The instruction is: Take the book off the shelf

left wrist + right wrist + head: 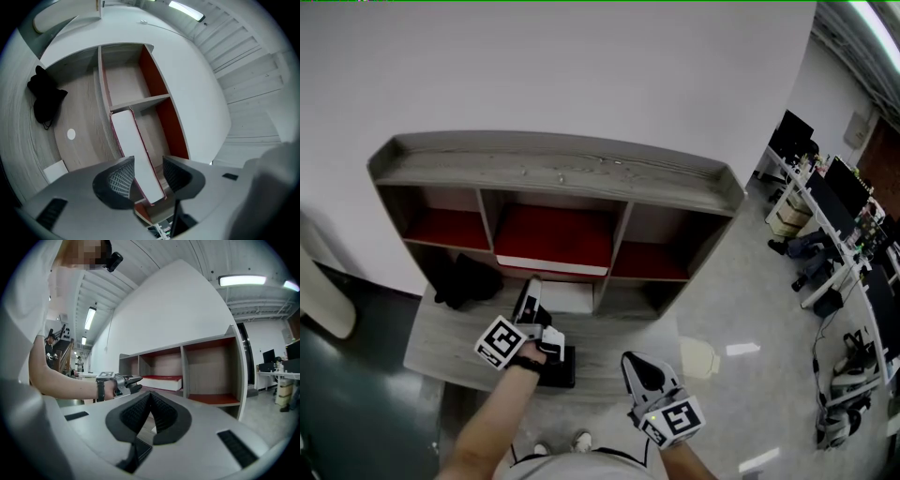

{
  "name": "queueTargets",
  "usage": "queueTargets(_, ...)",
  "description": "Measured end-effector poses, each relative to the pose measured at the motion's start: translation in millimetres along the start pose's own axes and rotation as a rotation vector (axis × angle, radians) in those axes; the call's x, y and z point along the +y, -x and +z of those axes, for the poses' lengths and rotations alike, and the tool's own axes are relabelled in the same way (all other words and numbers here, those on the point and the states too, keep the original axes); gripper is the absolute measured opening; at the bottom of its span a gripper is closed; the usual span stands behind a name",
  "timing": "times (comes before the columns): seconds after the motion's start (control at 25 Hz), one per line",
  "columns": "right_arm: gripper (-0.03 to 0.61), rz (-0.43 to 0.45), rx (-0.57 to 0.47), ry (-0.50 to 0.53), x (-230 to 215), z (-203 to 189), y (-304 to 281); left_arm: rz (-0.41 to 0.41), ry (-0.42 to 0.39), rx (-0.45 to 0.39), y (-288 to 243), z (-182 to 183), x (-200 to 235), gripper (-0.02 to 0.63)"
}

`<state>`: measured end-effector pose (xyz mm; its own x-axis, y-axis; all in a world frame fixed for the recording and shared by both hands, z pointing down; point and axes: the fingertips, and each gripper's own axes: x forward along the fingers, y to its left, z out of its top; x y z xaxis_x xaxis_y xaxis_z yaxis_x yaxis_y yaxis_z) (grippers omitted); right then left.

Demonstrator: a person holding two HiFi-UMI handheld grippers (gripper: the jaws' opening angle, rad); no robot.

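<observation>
Book (129, 136) sits between the open left claw's (148, 163) jaws, ungripped; right claw (149, 394) closed.

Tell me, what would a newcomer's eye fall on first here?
The red book lying flat in the middle compartment of the wooden shelf stands out. The left gripper has its open jaws on either side of it, while the right gripper is shut and empty, away from the shelf.

The shelf (553, 173) is grey wood grain with red back panels. The book (551, 265) has a red cover and white pages.
</observation>
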<state>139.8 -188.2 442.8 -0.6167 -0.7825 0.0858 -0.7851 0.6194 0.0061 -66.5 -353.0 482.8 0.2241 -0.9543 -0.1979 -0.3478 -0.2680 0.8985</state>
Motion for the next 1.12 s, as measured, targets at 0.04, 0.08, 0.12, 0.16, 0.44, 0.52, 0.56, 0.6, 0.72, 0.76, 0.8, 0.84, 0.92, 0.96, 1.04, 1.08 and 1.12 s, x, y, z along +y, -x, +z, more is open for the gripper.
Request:
queueTargets(0.04,0.023,-0.003,0.001,-0.001,-0.5,-0.3,1.1,-0.01,0.015,-0.014,-4.9,0.0,0.5,0.187)
queueTargets(0.08,0.023,-0.005,0.001,-0.001,-1.0,-0.9,2.4,-0.018,0.031,-0.027,-9.3,0.1,1.6,0.203)
queueTargets(0.12,0.023,-0.007,0.002,-0.002,-1.5,-1.7,4.0,-0.021,0.041,-0.036,-13.1,-0.2,2.9,0.228)
queueTargets(0.16,0.023,-0.009,0.004,-0.002,-2.2,-2.8,5.9,-0.022,0.044,-0.04,-16.8,-0.9,4.4,0.254)
queueTargets(0.44,0.023,-0.032,0.001,-0.01,-9.6,-9.8,16.5,-0.032,0.016,-0.046,-37.8,-4.7,4.9,0.334)
queueTargets(0.52,0.023,-0.033,-0.009,-0.004,-10.3,-9.2,18.5,-0.018,-0.011,-0.034,-37.6,-9.7,6.0,0.341)
queueTargets(0.56,0.023,-0.033,-0.014,0.0,-10.6,-8.5,19.3,-0.019,-0.004,-0.021,-38.9,-13.8,6.5,0.355)
queueTargets(0.6,0.023,-0.032,-0.019,0.002,-10.6,-7.8,20.0,-0.025,0.017,-0.012,-41.1,-17.3,7.3,0.402)
queueTargets(0.72,0.023,-0.025,-0.025,0.004,-8.2,-7.2,22.6,-0.043,0.081,-0.029,-46.9,-18.8,12.0,0.446)
queueTargets(0.76,0.023,-0.023,-0.023,0.006,-7.1,-8.1,23.5,-0.04,0.092,-0.035,-48.5,-19.2,13.8,0.453)
queueTargets(0.8,0.023,-0.021,-0.021,0.008,-6.5,-9.2,24.1,-0.036,0.099,-0.038,-50.6,-20.2,14.8,0.456)
queueTargets(0.84,0.023,-0.019,-0.02,0.009,-6.2,-10.0,24.4,-0.034,0.108,-0.041,-53.3,-21.1,15.2,0.459)
queueTargets(0.92,0.023,-0.02,-0.019,0.008,-6.3,-10.4,24.3,-0.037,0.126,-0.053,-60.4,-20.4,15.5,0.46)
queueTargets(0.96,0.023,-0.021,-0.019,0.007,-6.3,-10.2,24.1,-0.038,0.13,-0.058,-64.4,-19.3,15.6,0.46)
queueTargets(1.04,0.023,-0.024,-0.017,0.007,-6.4,-10.8,24.7,-0.04,0.129,-0.058,-72.2,-17.7,14.7,0.463)
queueTargets(1.08,0.023,-0.026,-0.015,0.008,-6.8,-11.5,25.6,-0.041,0.129,-0.059,-75.8,-17.0,14.0,0.463)
queueTargets(1.12,0.023,-0.031,-0.014,0.006,-7.9,-12.3,26.9,-0.041,0.13,-0.061,-79.2,-16.3,14.0,0.463)
